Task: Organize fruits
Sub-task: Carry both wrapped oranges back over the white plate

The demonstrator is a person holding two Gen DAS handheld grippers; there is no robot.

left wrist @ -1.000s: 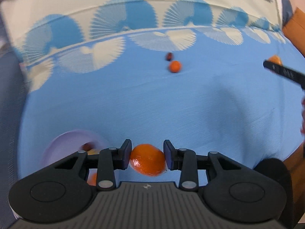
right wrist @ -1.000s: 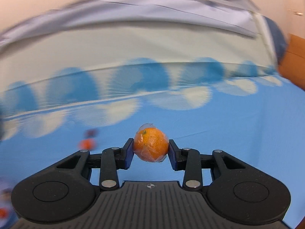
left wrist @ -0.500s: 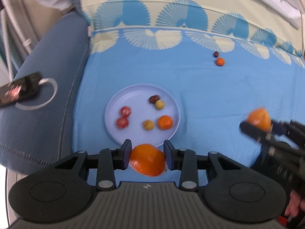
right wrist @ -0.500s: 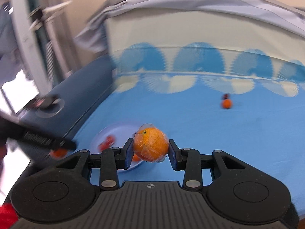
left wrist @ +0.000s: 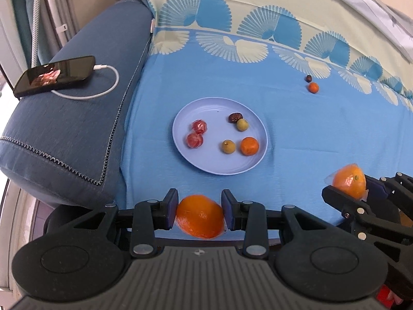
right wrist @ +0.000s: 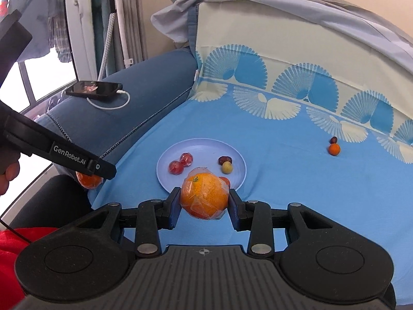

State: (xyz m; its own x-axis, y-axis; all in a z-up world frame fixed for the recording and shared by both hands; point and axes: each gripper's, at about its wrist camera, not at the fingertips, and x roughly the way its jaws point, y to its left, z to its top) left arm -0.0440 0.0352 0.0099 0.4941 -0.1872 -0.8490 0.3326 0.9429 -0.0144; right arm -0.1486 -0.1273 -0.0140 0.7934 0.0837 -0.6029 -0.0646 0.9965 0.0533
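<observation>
My left gripper [left wrist: 200, 213] is shut on a wrapped orange [left wrist: 200, 215], held above the near edge of the blue cloth, just in front of a pale blue plate [left wrist: 206, 108]. My right gripper [right wrist: 204, 204] is shut on a second wrapped orange [right wrist: 204, 196], also near the plate [right wrist: 206, 146]; the left wrist view shows it at the right with its orange [left wrist: 349, 180]. On the plate lie two red wrapped fruits [left wrist: 196, 133], two yellow-green fruits [left wrist: 228, 146], a dark date [left wrist: 235, 117] and a small orange [left wrist: 249, 146]. A small orange [left wrist: 313, 87] and a dark fruit [left wrist: 308, 78] lie far right on the cloth.
A blue sofa arm [left wrist: 64, 129] stands left of the cloth, with a phone [left wrist: 54, 75] and its white cable [left wrist: 103, 87] on it. A cream and blue patterned backrest [left wrist: 258, 7] rises behind. A red garment [right wrist: 10, 255] shows at lower left in the right wrist view.
Both grippers swung left with their oranges still held. The plate, sofa arm and phone came into view, and the right gripper now shows beside the left one.
</observation>
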